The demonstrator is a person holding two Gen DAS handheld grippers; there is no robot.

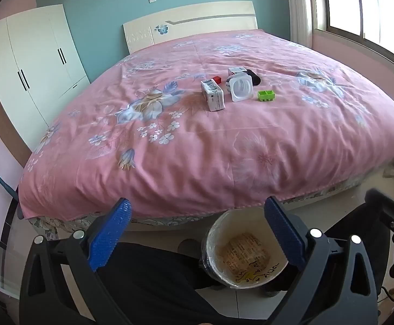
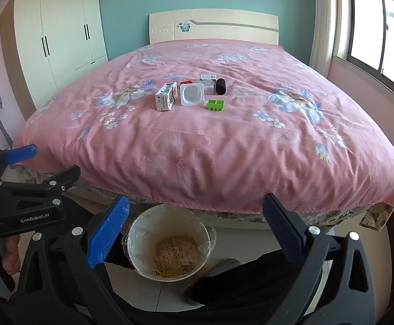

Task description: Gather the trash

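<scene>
The bed [image 2: 224, 146] is covered by a matt pink cloth sheet [image 1: 197, 146] printed with flowers and creased all over. A glossy printed cardboard carton [image 1: 212, 94] and a smooth white plastic tub [image 1: 241, 88] are seen on it, beside a shiny green plastic block [image 1: 266, 95]. The bin [image 2: 167, 246] on the floor is lined with thin, crinkled clear plastic film, and printed paper is seen at its bottom. The fingers [image 1: 110, 233] of the left gripper [image 1: 197, 233] are faced with blue, finely dimpled rubbery pads set in matt black plastic with bright metal bolt heads. The headboard [image 2: 213, 25] and wardrobe [image 2: 61, 27] are finished in smooth pale laminate.
</scene>
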